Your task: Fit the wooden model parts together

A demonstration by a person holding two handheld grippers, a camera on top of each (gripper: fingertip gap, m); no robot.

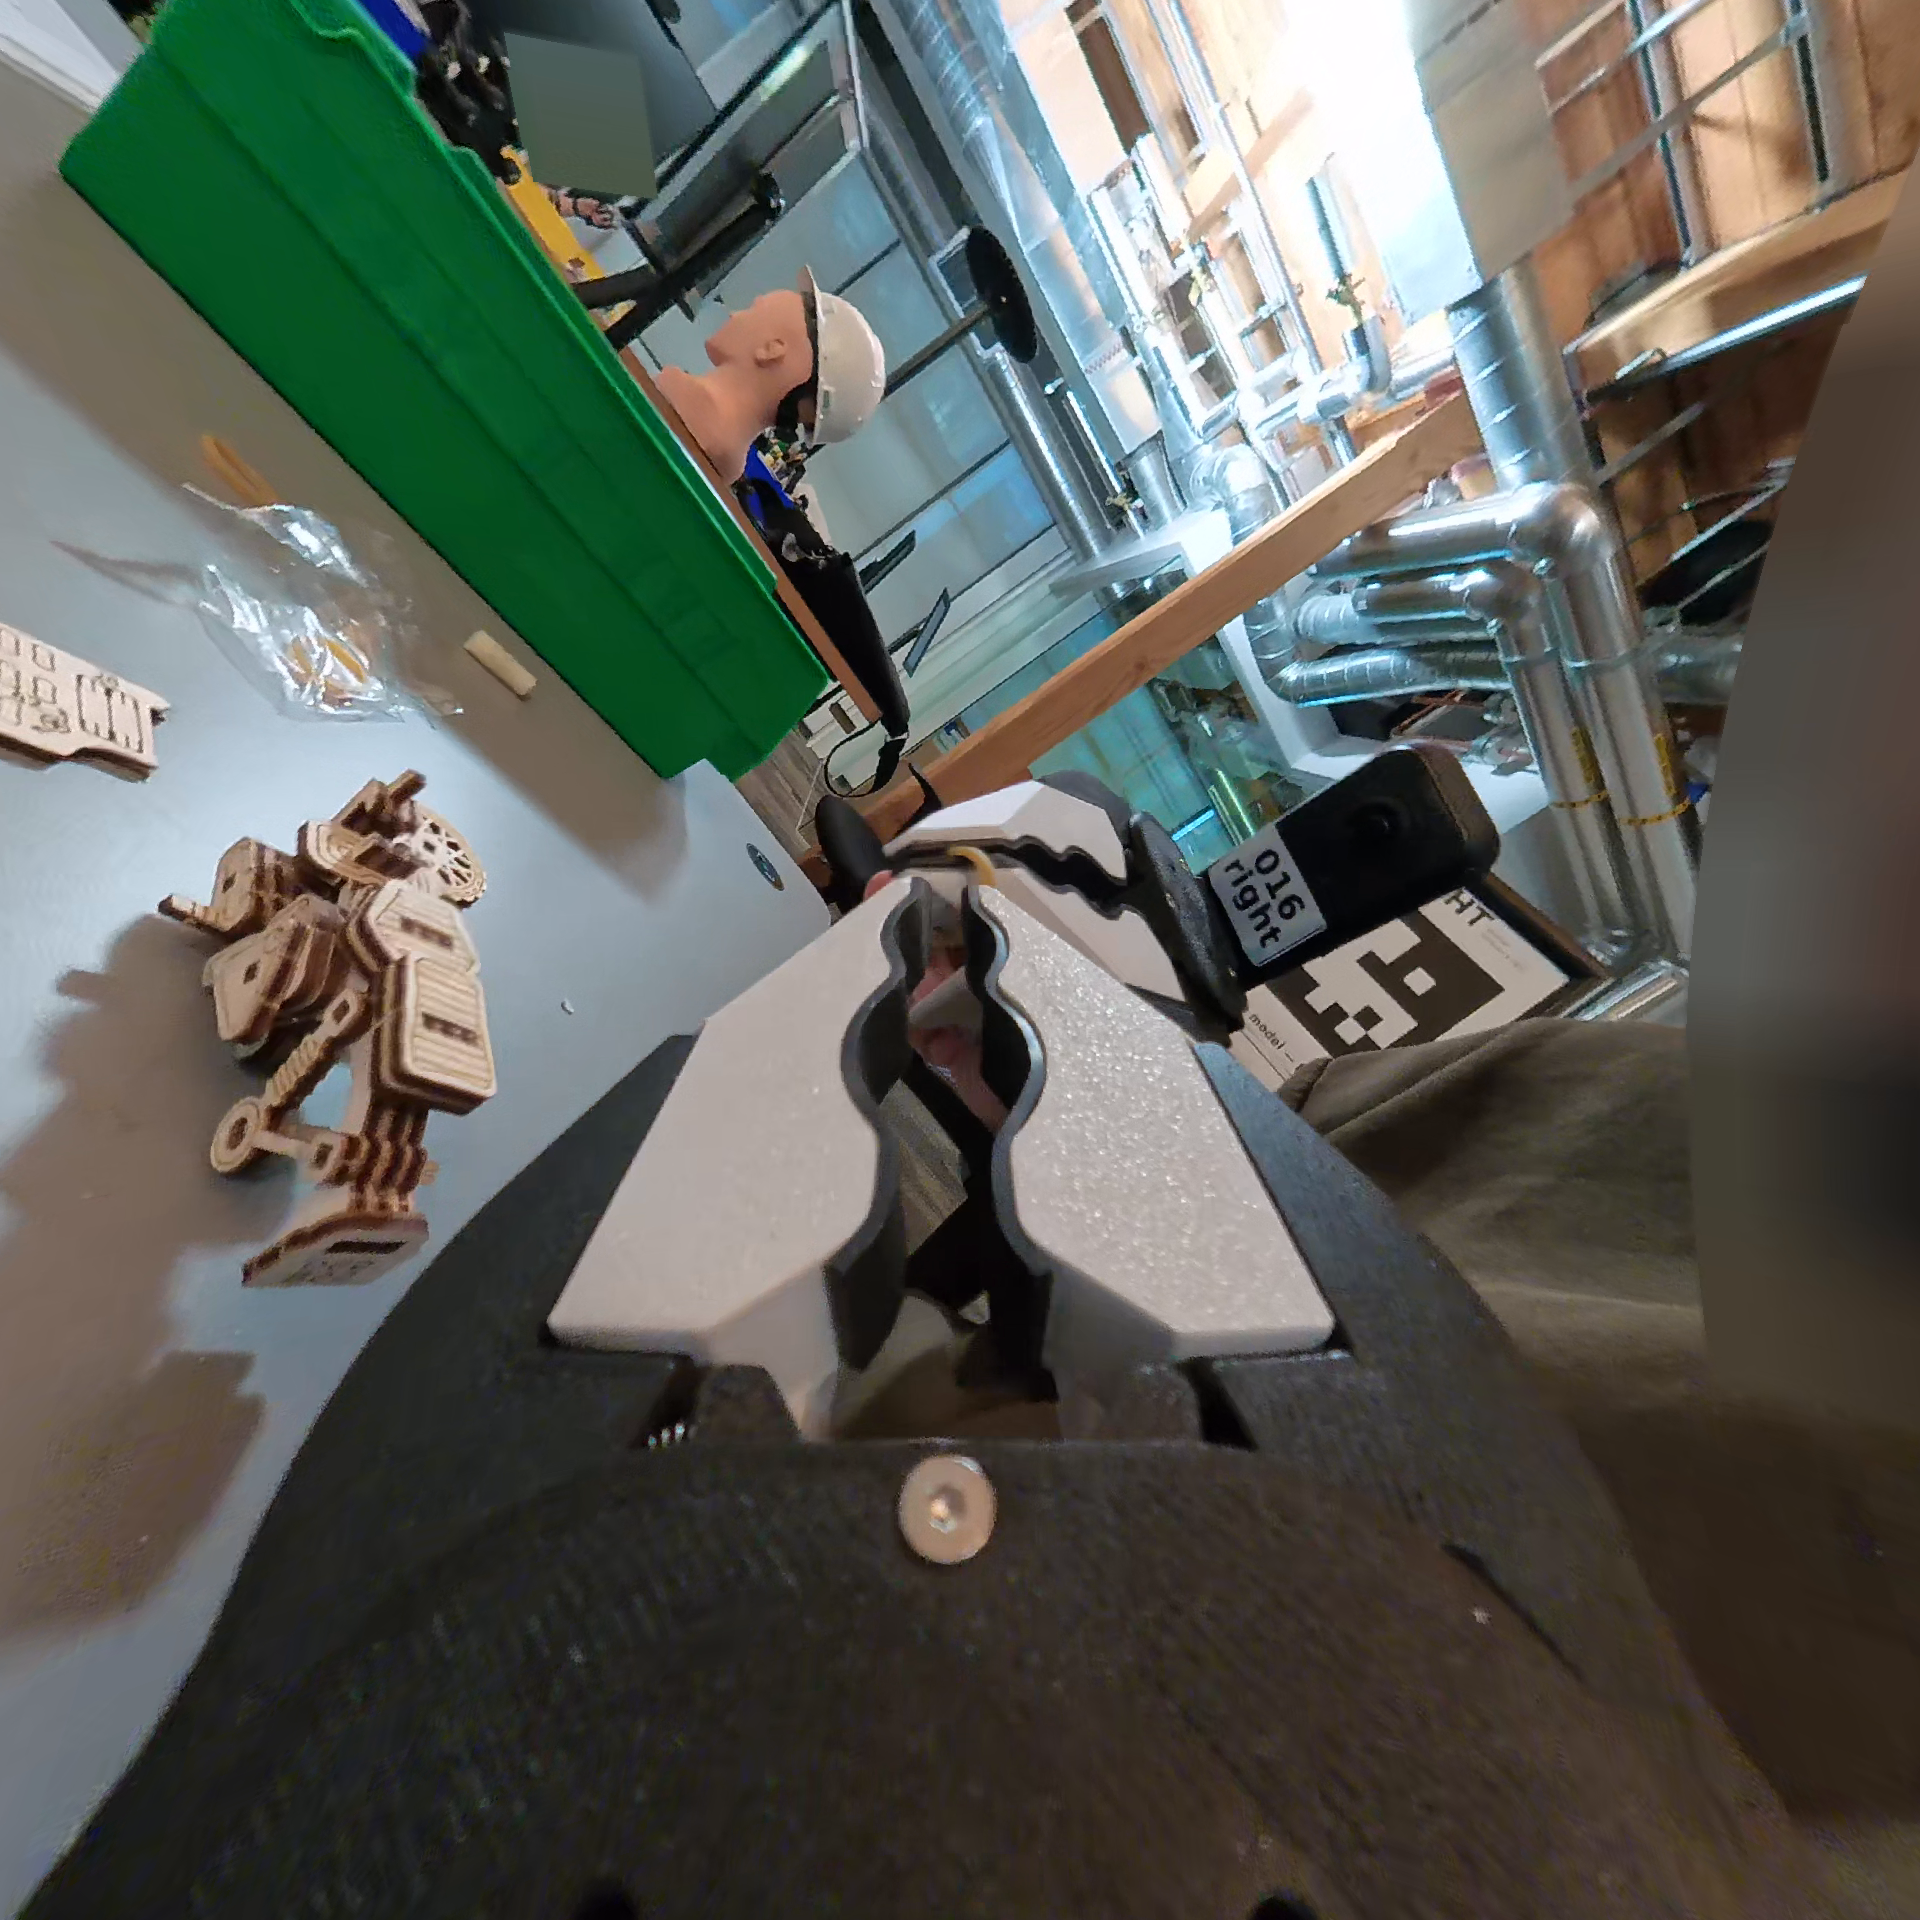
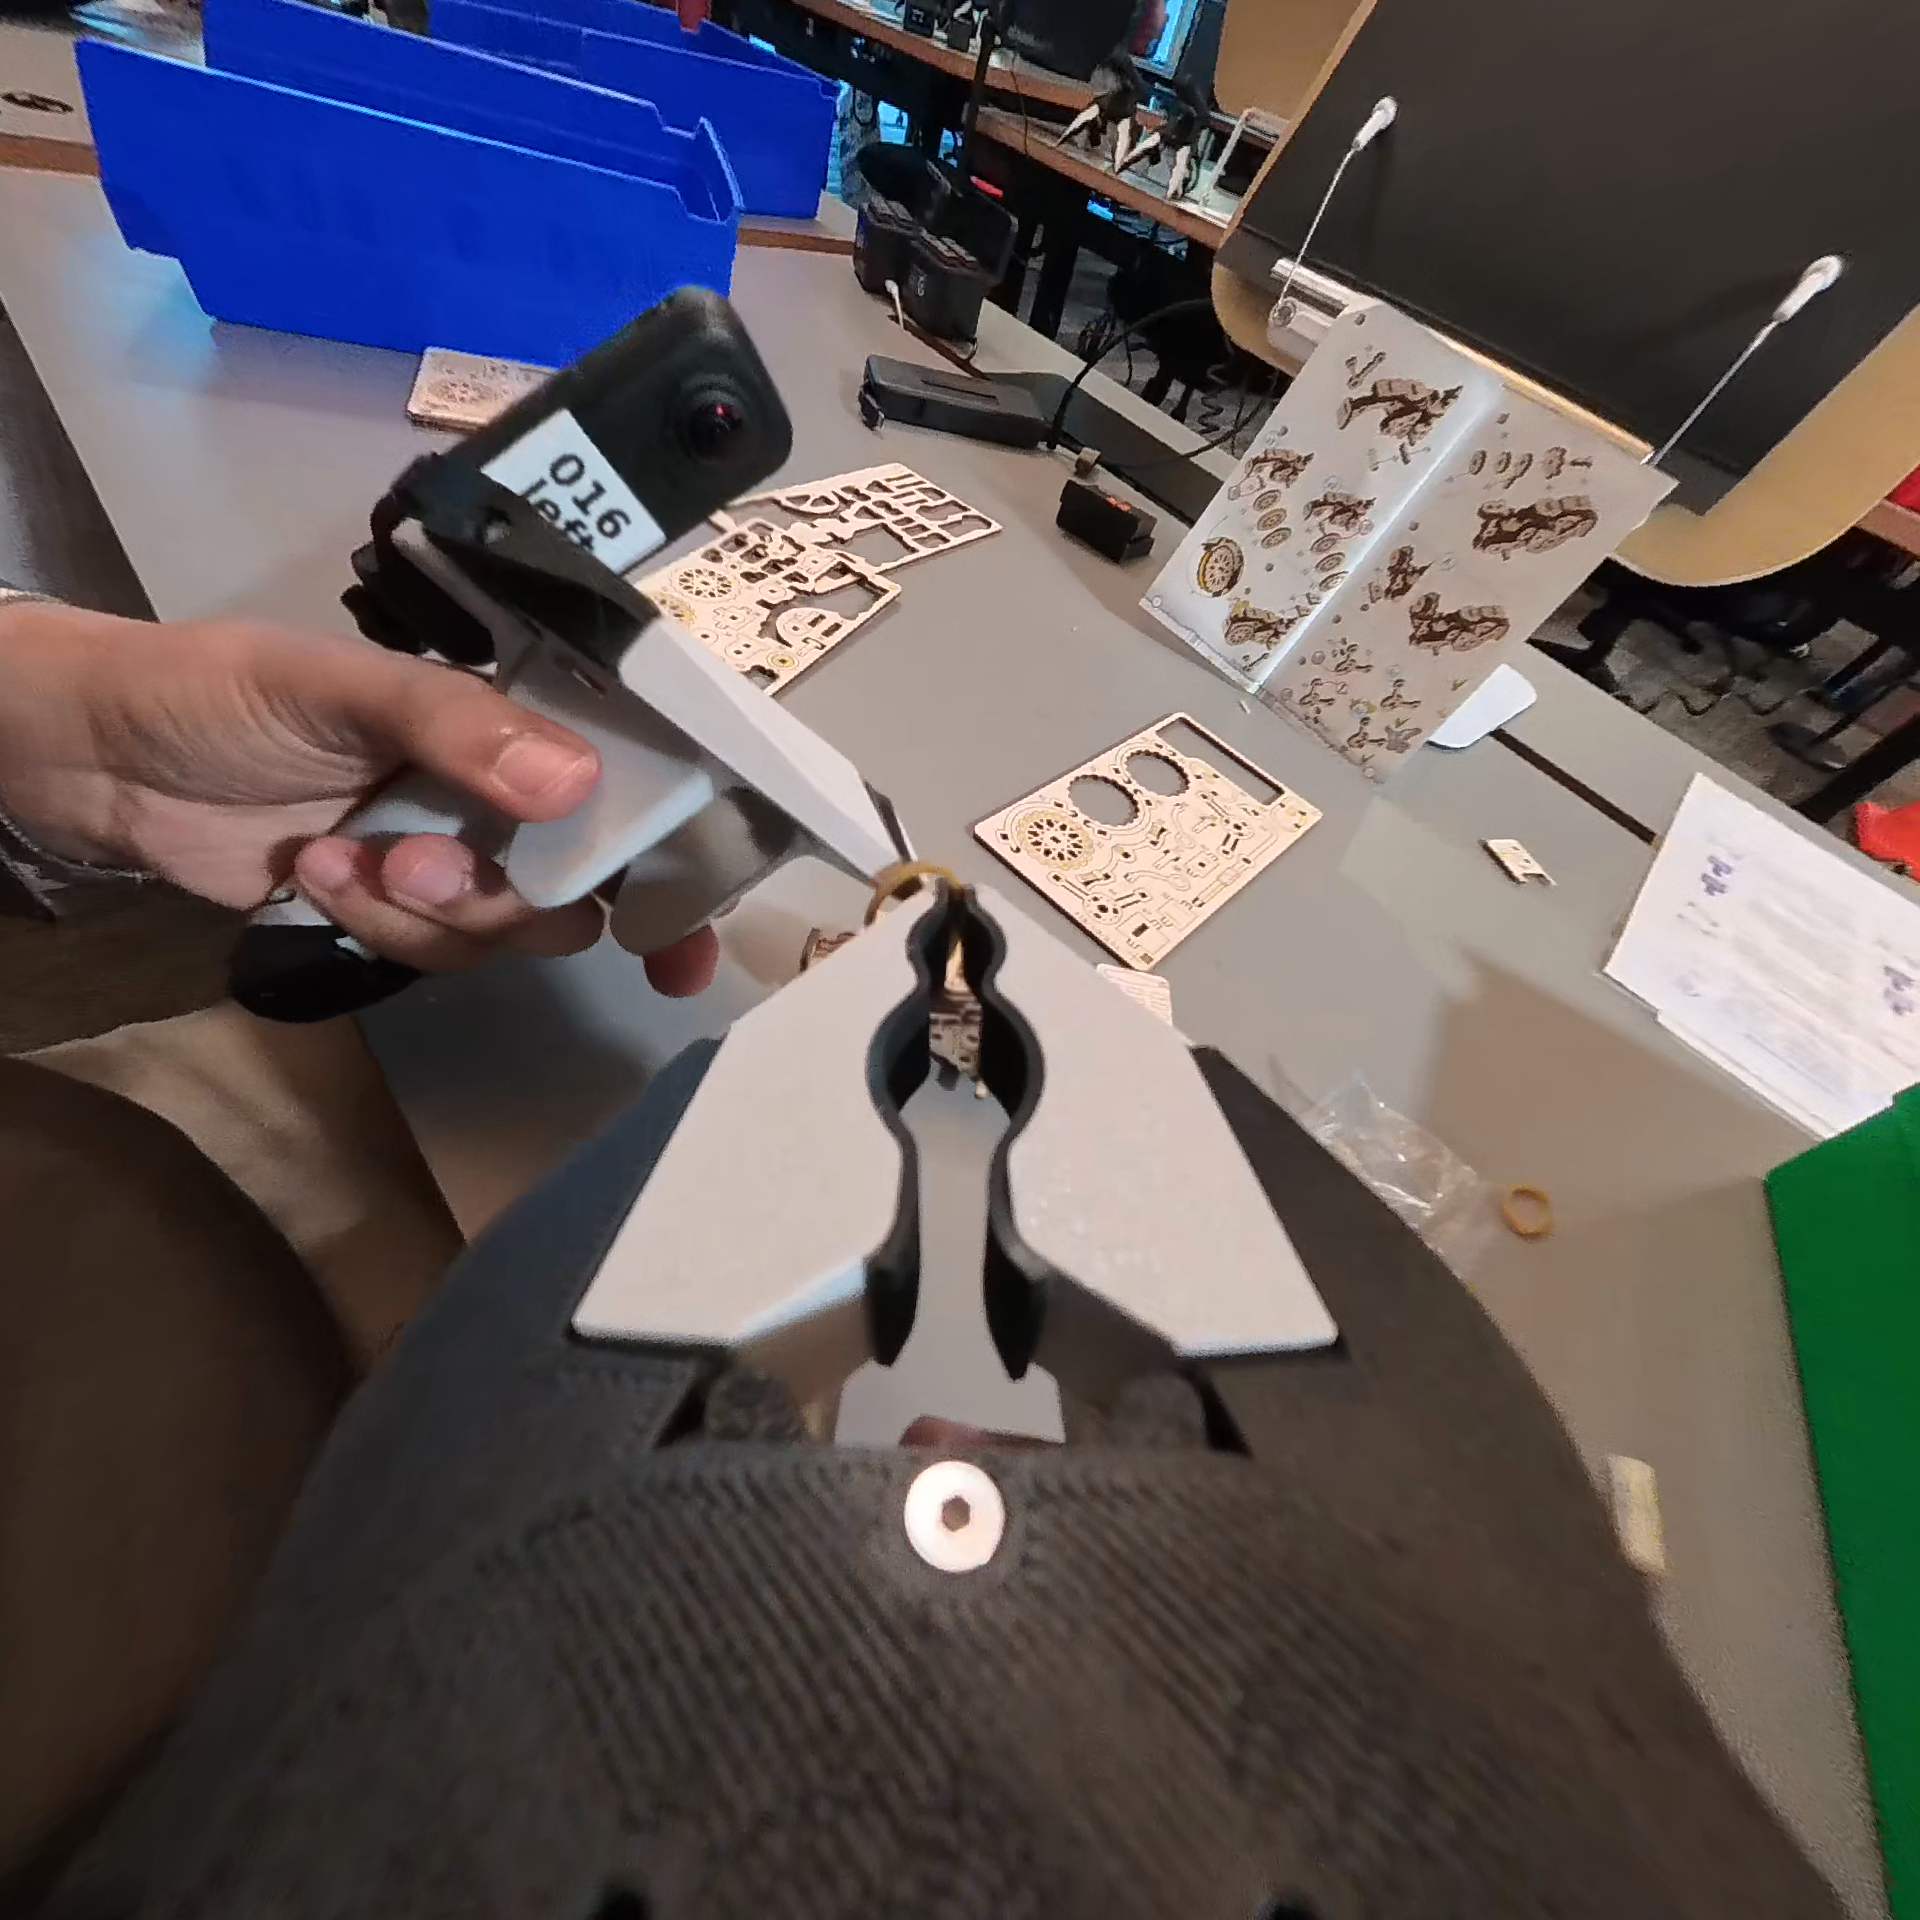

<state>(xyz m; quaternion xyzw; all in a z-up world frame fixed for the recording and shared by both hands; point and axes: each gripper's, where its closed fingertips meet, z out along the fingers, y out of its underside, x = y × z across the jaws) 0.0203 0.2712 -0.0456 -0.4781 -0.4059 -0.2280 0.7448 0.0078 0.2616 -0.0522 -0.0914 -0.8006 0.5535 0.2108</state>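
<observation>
A small tan rubber band hangs in the air between the two gripper tips. My right gripper is shut on one side of the band. My left gripper, held by a hand, meets the band from the left, jaws nearly closed on it. In the left wrist view the left gripper points at the right gripper, and the band shows just past its tips. The half-built wooden model lies on the grey table, left of the grippers. Part of the model shows through the right gripper's jaws.
Wooden part sheets lie on the table, with a standing instruction sheet behind them. There are blue bins at the far left and a green bin at the right. A clear plastic bag, a spare rubber band and a paper lie nearby.
</observation>
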